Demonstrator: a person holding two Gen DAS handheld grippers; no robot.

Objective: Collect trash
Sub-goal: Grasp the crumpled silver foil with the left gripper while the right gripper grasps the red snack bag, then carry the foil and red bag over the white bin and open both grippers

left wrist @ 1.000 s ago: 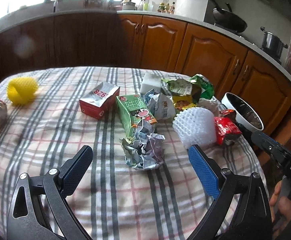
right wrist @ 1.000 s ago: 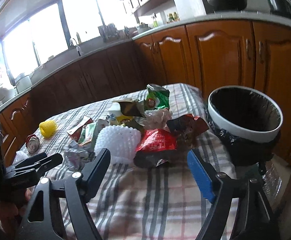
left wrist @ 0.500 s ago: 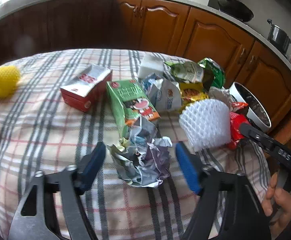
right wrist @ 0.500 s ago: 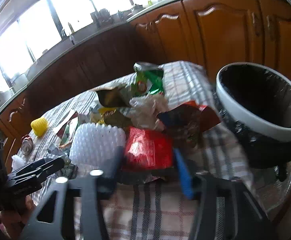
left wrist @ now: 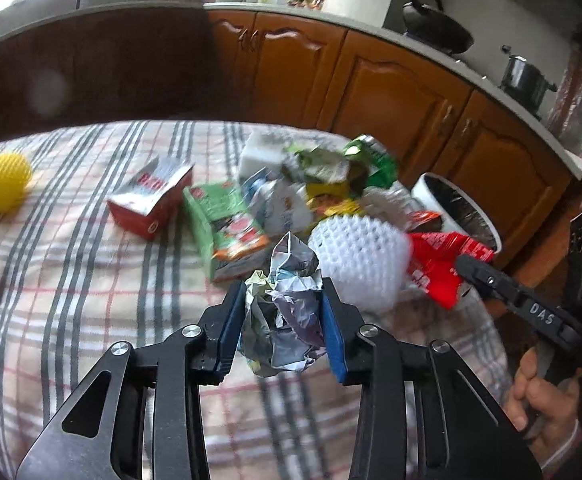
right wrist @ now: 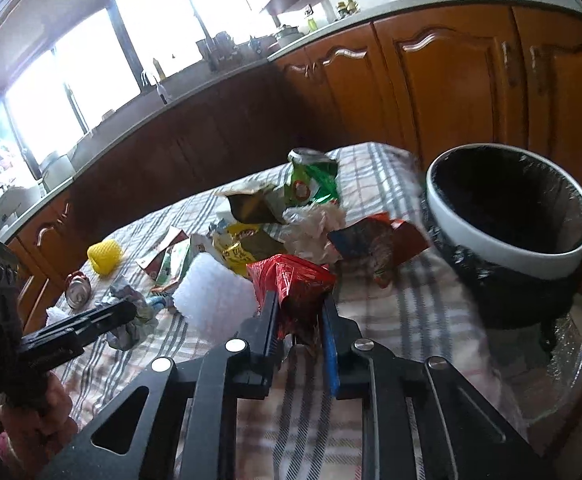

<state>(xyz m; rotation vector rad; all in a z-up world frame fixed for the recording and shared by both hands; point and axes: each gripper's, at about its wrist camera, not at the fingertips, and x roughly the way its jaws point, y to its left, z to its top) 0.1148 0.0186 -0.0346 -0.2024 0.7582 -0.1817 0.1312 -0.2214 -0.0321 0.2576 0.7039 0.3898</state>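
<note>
On the plaid tablecloth (left wrist: 71, 280) lies a heap of trash. A crumpled ball of printed paper (left wrist: 291, 312) sits between the blue pads of my left gripper (left wrist: 283, 286). Its jaws are closing and both pads touch the ball. My right gripper (right wrist: 299, 298) is closing on a red snack wrapper (right wrist: 291, 276), which is pinched between its pads. That red wrapper (left wrist: 435, 264) also shows in the left wrist view, at the tip of the right gripper's finger (left wrist: 471, 268). The bin (right wrist: 515, 258), white-rimmed with a black liner, stands open just right of the wrapper.
A white foam net (left wrist: 359, 256), a green carton (left wrist: 227, 224), a red carton (left wrist: 151, 196) and several wrappers lie between the grippers. A yellow foam net (left wrist: 1, 188) and a can (right wrist: 78, 290) sit far left. Wooden cabinets (left wrist: 391, 100) stand behind the table.
Both grippers went from wide open to narrow. The left one moved forward around the crumpled paper. The right one moved in over the red wrapper and pinched it.
</note>
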